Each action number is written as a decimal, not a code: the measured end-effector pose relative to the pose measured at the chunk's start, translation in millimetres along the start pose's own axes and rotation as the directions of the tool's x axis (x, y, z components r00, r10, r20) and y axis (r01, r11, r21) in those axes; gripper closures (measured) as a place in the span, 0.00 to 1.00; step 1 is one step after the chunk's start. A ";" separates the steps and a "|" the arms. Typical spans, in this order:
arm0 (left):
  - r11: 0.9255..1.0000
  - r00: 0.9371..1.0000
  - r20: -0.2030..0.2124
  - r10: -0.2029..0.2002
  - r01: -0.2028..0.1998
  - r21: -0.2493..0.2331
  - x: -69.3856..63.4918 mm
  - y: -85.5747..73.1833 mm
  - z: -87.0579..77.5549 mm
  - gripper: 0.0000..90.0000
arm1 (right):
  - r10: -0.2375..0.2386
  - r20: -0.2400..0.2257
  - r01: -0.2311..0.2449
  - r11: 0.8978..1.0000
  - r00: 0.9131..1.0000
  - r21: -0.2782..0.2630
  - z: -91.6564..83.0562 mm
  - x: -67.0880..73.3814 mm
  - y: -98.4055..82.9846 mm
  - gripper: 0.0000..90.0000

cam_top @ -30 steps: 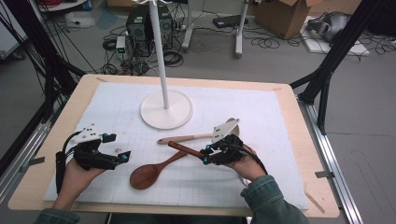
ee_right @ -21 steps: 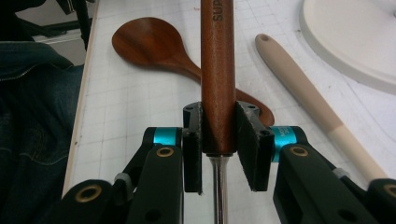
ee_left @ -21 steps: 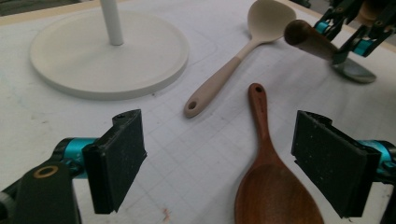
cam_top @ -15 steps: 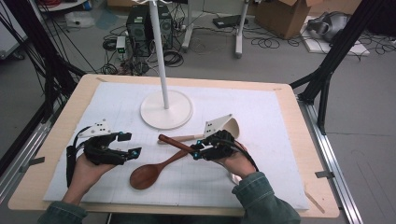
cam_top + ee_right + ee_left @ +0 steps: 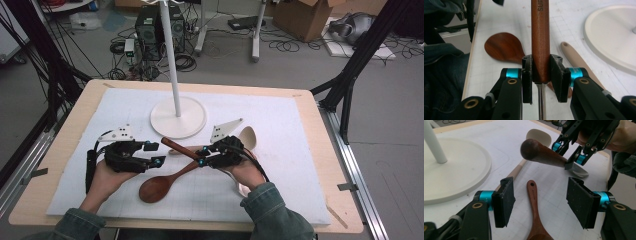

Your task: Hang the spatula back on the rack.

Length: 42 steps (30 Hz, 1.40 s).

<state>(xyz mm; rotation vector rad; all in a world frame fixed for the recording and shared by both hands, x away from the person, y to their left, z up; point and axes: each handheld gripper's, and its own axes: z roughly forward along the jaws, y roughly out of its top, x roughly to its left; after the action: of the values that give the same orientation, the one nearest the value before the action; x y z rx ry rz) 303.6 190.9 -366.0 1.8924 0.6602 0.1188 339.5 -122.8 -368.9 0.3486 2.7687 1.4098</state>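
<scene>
Grey floor, cables, cardboard box

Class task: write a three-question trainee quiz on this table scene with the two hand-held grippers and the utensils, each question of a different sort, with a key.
1. True or false: the right gripper is clamped on the wooden-handled utensil.
2. What lies on the mat below the left gripper? A) a whisk B) the dark wooden spoon C) a cup
3. Fill in: the white pole rises from a round white ____.

Key
1. True; its pads press both sides of the handle.
2. B; the left jaws stand apart, gripping nothing.
3. base
</scene>
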 end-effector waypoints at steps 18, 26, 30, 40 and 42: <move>0.998 0.998 0.050 -0.033 0.035 -0.045 0.2 17.6 8.9 0.51 | -0.035 -0.005 0.035 0.999 0.999 -0.040 16.3 8.8 27.9 0.81; 0.997 0.997 0.045 -0.058 0.061 -0.050 2.2 18.1 8.9 0.61 | -0.031 -0.025 0.030 0.998 0.999 -0.053 19.8 10.6 28.5 0.80; 0.996 0.996 0.059 -0.066 0.069 -0.050 3.5 18.0 8.3 0.63 | -0.011 -0.033 0.010 0.999 0.999 -0.033 19.8 8.7 26.6 0.76; 0.996 0.995 0.081 -0.062 0.067 -0.055 3.3 18.2 5.7 0.64 | -0.004 -0.070 0.010 0.997 0.998 0.082 18.1 3.8 14.8 0.81; 0.996 0.994 0.088 -0.068 0.073 -0.058 4.3 18.6 6.2 0.65 | -0.004 -0.079 0.011 0.996 0.997 0.087 17.4 3.1 14.1 0.86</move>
<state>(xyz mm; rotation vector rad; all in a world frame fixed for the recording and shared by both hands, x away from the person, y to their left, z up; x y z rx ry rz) 316.7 182.9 -353.0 1.8027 0.6571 0.0125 341.2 -100.3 -367.7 0.2900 2.8984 1.3315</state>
